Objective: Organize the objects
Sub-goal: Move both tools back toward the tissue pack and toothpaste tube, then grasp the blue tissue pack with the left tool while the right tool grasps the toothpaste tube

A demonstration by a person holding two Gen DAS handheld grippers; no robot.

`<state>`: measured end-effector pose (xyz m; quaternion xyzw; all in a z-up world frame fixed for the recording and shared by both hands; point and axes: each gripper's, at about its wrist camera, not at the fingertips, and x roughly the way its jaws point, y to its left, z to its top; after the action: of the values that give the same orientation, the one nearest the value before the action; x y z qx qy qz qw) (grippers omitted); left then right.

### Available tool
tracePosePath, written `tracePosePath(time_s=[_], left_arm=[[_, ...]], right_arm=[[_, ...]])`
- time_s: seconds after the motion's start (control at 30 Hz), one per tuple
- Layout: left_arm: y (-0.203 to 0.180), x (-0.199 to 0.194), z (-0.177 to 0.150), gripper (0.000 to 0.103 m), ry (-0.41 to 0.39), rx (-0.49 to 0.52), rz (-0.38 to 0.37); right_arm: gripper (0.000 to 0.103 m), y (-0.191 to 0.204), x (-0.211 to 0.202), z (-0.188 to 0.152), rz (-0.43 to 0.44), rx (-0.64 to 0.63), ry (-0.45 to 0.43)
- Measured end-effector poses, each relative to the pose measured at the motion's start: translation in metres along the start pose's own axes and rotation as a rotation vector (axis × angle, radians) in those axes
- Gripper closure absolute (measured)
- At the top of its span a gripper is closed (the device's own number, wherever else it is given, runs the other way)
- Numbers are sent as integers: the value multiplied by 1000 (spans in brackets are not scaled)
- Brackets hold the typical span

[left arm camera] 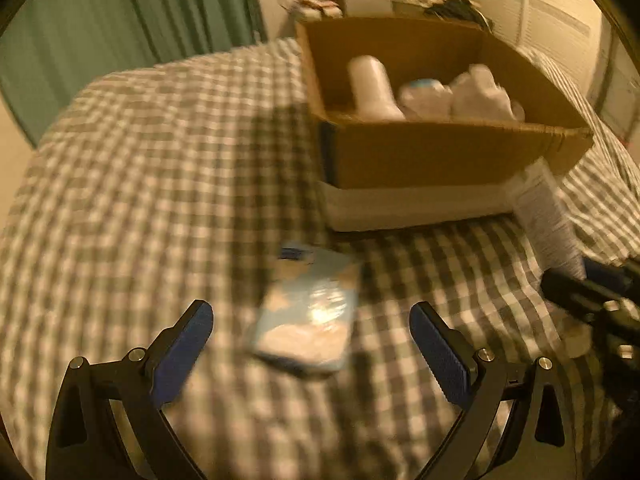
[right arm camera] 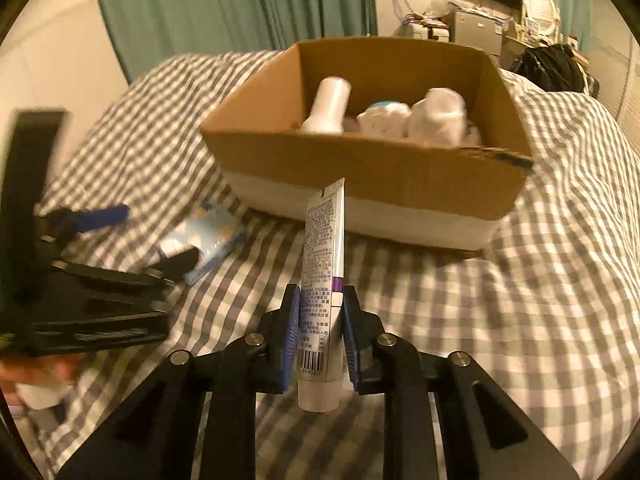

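White plastic tube with small print (right arm camera: 323,280) clamped upright in right gripper (right arm camera: 320,336), jaws closed on its lower half, in front of the open brown cardboard box (right arm camera: 372,176). Left gripper (left arm camera: 310,356) wide open, empty, over light-blue flat packet (left arm camera: 308,312) on grey-white checked bedspread (left arm camera: 140,160), front-left of box. Box holds white bottle (right arm camera: 329,106).

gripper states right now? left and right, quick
Left hand-held gripper: open, empty, above the light blue packet on the bed.
Right hand-held gripper: closed on the white tube.
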<state>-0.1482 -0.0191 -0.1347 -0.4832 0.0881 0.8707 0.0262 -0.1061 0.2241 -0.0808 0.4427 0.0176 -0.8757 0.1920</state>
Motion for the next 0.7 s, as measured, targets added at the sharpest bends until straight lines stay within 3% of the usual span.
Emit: tracePosePath(time_s=[0.13, 0.23, 0.3, 0.33, 0.37, 0.7], left_arm=[[-6, 36, 5, 3, 84, -8, -7], [-2, 47, 7, 9, 106, -42, -19], [-1, 45, 6, 23, 99, -50, -29], [0, 43, 5, 38, 96, -51, -46], [0, 41, 4, 46, 94, -52, -62], [-16, -16, -20, 47, 11, -11, -47]], right_arm=[[83, -8, -7, 0, 19, 40, -11], [83, -7, -3, 1, 28, 41, -5], [83, -5, 0, 2, 35, 43, -1], [83, -6, 0, 2, 38, 46, -2], [83, -6, 0, 2, 40, 48, -2], [83, 3, -10, -5, 14, 29, -18]])
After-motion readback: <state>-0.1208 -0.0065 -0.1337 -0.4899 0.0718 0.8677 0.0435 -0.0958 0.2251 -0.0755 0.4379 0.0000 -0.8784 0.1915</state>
